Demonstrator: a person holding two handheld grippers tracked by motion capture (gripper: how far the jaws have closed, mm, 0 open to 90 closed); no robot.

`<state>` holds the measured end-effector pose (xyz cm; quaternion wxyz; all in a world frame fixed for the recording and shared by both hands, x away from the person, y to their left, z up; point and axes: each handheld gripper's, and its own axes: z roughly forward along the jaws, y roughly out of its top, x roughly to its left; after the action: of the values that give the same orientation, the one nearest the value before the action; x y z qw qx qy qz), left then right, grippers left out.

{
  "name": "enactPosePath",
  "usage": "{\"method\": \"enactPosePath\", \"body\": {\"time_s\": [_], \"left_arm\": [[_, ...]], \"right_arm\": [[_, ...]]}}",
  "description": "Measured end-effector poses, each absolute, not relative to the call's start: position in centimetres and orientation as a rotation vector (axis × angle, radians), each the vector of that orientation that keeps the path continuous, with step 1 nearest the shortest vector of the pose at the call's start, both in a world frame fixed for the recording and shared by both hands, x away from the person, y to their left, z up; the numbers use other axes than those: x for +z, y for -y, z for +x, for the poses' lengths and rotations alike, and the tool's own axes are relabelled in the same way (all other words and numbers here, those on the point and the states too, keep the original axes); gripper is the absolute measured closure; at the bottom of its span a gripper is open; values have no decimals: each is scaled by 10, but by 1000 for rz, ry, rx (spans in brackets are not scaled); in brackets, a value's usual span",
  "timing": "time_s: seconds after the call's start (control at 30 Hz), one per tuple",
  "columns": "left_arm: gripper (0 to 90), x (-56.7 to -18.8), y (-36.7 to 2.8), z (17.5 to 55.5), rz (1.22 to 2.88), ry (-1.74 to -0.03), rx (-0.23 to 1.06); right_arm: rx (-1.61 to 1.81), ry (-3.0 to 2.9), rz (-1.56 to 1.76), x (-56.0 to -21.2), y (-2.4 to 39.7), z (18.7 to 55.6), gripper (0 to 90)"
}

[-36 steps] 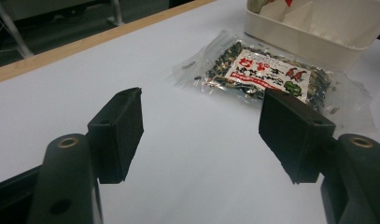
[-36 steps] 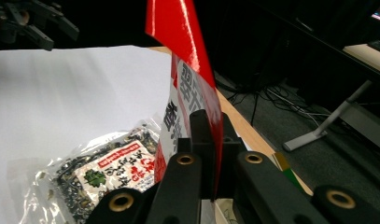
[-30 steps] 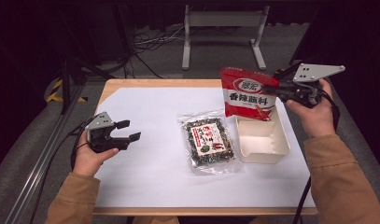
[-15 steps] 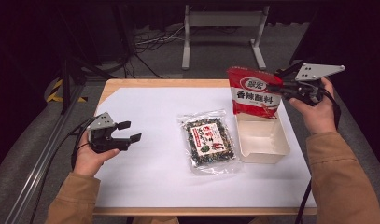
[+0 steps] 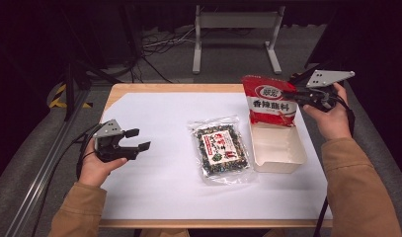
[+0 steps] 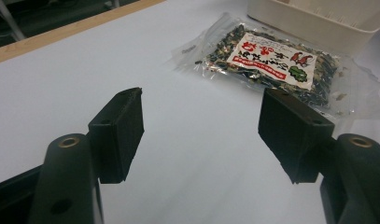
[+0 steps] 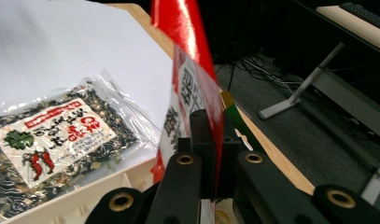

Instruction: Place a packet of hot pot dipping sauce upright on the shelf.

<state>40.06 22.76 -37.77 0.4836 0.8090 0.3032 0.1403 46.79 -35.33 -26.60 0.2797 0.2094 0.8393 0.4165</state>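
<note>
Holding the red pouch (image 5: 269,100) in my right claw (image 5: 293,94), clamped on its right edge. High view: pouch hangs upright, long axis vertical, lower end dipping over the far end of the white tray (image 5: 279,160). Tray sits directly below and toward me, so the coming move looks like a straight drop-in. Clear snack bag (image 5: 220,149) lies flat just left of the tray. Left claw (image 5: 137,139) is well off to the left, jaws apart, nothing in them.

Left gripper view: left claw (image 6: 204,135) points at the snack bag (image 6: 271,60), tray (image 6: 318,23) behind it.

Right gripper view: right claw (image 7: 213,154) pinched on the pouch (image 7: 192,88); tray rim (image 7: 75,205) below-left.
</note>
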Motion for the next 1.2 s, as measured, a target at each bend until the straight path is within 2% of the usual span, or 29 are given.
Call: {"method": "enactPosePath", "body": {"time_s": [0.67, 1.2], "left_arm": [[316, -378, -227, 400, 1974, -735, 341], [316, -378, -226, 399, 1977, -739, 332]], "right_arm": [[1127, -2252, 593, -292, 355, 475, 881], [1123, -2250, 766, -314, 373, 470, 894]]}}
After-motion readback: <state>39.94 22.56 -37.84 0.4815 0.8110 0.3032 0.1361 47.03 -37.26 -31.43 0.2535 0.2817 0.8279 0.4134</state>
